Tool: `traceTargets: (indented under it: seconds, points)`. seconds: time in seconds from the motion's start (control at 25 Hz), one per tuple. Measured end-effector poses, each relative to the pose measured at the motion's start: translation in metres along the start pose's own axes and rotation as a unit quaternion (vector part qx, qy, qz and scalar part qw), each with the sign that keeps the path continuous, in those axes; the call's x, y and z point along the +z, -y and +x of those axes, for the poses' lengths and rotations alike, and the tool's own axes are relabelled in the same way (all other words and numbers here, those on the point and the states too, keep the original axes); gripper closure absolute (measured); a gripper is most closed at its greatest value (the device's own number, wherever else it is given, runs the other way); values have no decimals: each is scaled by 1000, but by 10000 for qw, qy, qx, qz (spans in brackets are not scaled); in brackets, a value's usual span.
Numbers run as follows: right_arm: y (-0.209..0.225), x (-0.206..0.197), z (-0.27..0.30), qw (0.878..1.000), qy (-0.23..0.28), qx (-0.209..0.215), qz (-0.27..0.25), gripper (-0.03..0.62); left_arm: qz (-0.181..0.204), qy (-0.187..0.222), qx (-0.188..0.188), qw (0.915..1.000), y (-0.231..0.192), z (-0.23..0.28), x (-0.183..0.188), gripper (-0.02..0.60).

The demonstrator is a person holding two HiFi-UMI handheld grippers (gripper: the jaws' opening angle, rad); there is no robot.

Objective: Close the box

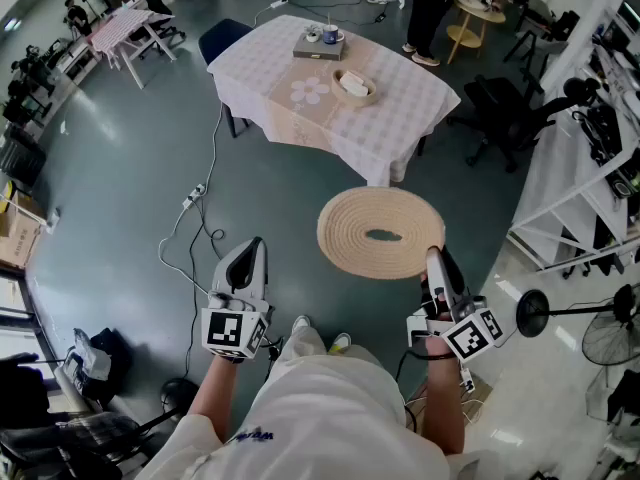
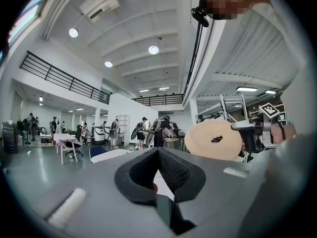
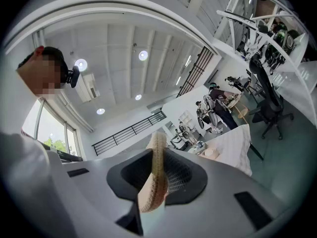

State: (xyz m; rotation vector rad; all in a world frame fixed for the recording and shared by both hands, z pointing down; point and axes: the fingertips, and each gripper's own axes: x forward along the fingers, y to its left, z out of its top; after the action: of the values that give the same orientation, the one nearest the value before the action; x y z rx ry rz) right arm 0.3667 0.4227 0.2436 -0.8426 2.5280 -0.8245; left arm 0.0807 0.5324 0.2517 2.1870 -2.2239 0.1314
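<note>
My right gripper (image 1: 436,260) is shut on the rim of a round woven lid (image 1: 380,230) with a dark spot at its centre, holding it flat over the floor. In the right gripper view the lid's edge (image 3: 157,172) stands between the jaws. The left gripper view shows the lid (image 2: 214,139) off to the right. My left gripper (image 1: 250,253) hangs level to the left of the lid, jaws together with nothing in them. Ahead, a white-clothed table (image 1: 400,128) carries a small woven basket (image 1: 353,85) and a tray with a cup (image 1: 318,43).
A white cable and power strip (image 1: 193,200) lie on the grey floor to the left. A blue chair (image 1: 222,36) stands behind the table and a black office chair (image 1: 505,113) to its right. White shelving (image 1: 580,188) and a fan (image 1: 610,333) line the right side. People stand at the back.
</note>
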Motion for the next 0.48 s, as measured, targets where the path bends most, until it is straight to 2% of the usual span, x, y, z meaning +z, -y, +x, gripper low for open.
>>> traceTargets:
  seconds: [0.2, 0.48]
  points:
    - [4, 3, -2, 10000, 23, -54, 1, 522, -34, -43, 1, 10000, 3, 0, -2, 580]
    - [11, -2, 1, 10000, -39, -57, -56, 522, 60, -196, -236, 9995, 26, 16, -9, 580]
